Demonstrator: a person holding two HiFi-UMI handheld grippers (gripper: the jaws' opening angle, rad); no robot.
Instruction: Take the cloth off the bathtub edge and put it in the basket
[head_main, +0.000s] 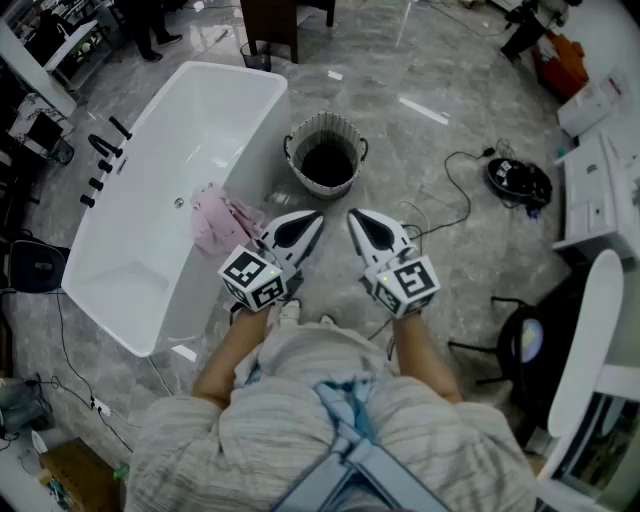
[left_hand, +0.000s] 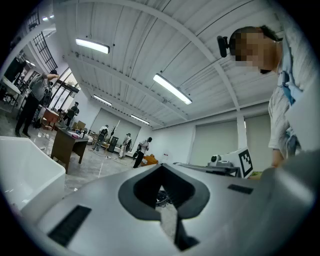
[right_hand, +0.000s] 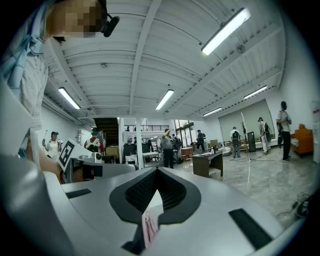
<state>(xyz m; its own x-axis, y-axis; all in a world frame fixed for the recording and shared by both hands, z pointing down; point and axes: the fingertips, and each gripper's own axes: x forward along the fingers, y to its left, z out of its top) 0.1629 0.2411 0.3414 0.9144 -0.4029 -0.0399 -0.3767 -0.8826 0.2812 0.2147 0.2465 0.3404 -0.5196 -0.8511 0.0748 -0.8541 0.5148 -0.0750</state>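
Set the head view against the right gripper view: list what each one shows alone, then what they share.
Head view only: the white bathtub, the pink cloth draped on its edge, and the basket on the floor beside it. Right gripper view only: ceiling lights, people standing across the hall, and a desk. Both: the right hand-held gripper with its jaws together, the left hand-held gripper, and the grey floor.

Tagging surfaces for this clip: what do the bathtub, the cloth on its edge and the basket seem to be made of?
Bathtub: glossy white, likely acrylic or ceramic; its smooth walls carry soft reflections.
Cloth: pink soft fabric, perhaps terry; it lies crumpled in loose folds.
Basket: pale ribbed sides, maybe woven rope or wicker; the weave is too small to tell.
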